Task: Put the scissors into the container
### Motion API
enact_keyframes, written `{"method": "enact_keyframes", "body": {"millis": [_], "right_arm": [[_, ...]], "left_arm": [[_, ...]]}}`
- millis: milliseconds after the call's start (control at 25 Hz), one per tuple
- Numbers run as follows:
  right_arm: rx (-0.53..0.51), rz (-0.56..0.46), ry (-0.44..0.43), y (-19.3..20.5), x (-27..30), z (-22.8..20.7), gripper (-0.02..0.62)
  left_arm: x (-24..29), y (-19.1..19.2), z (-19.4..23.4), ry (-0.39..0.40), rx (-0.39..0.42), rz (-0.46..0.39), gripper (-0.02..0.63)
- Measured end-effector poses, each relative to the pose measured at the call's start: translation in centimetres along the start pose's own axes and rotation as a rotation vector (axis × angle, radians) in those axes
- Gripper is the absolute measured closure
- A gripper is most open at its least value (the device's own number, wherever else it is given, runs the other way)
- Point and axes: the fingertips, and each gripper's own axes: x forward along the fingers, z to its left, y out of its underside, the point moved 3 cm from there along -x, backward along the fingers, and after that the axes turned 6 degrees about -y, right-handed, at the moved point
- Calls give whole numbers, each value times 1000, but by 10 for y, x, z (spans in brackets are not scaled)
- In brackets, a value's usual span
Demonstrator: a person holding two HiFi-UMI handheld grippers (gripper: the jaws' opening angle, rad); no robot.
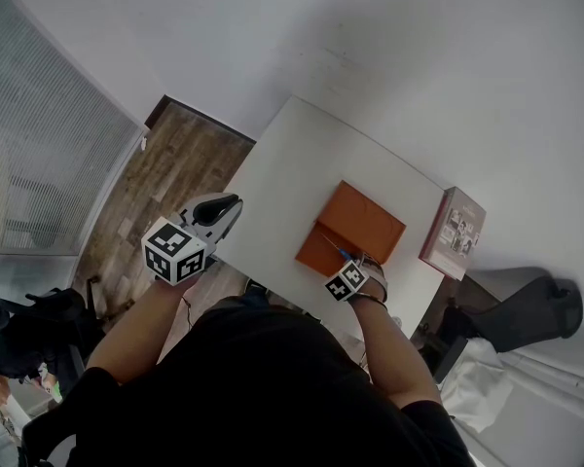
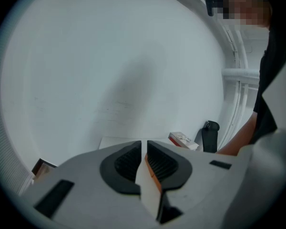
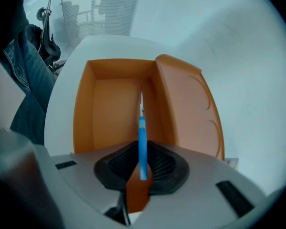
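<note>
Your right gripper (image 3: pixel 142 168) pinched the scissors (image 3: pixel 142 137) by the thin blue handle above the container (image 3: pixel 109 113); they looked light, stiff and probably slippery. Your left gripper (image 2: pixel 144 162) was closed, empty.

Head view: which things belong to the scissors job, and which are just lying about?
In the job: scissors, held by right gripper; open orange container.
Lying about: book; left gripper, shut and empty.

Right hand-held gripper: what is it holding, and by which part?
The scissors, clamped by their blue handle, with the blades pointing over the open orange container.
</note>
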Motion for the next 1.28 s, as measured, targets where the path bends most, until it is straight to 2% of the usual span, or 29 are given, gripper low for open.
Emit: {"method": "enact_keyframes", "body": {"millis": [600,1280], "right_arm": [[43,-56,-63,3,-15,10,483],[149,-94,-89,24,-38,18,466]], "left_arm": [[-4,-1,-6,19,-3,-10,561],[-8,-4,-24,53,0,-30,561]]}}
